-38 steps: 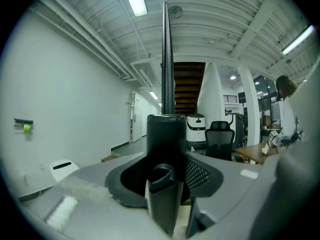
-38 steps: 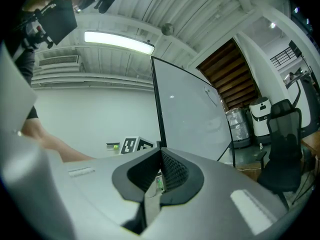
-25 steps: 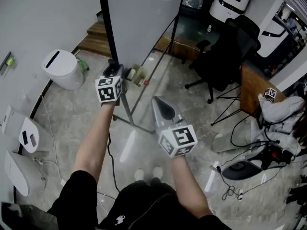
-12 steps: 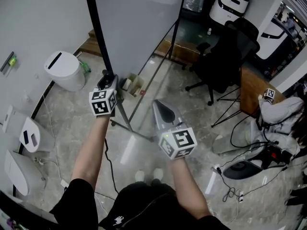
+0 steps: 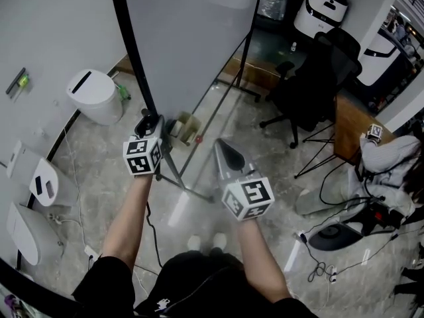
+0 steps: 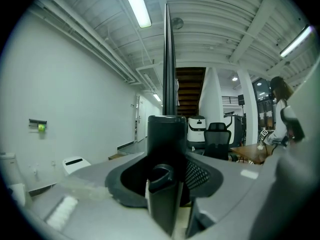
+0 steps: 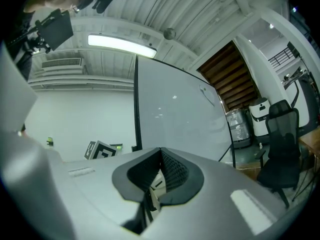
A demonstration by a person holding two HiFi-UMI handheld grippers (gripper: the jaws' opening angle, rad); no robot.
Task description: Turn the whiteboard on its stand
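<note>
Whiteboard [image 5: 192, 38] has swung further round in the last second: in the head view its black edge now leans toward 11 o'clock, and the left gripper [image 5: 150, 120] has gone left with it. Left gripper pinches that frame edge low down, seen edge-on between its jaws, likely as the handle for turning the board on its stand [image 5: 243, 58]. Right gripper [image 5: 222, 144] hovers at 5 o'clock of the board's lower corner, jaws pressed together on nothing, probably spare; bin [image 5: 96, 95] at 9 o'clock, office chair [image 5: 311, 78] at 2 o'clock.
</note>
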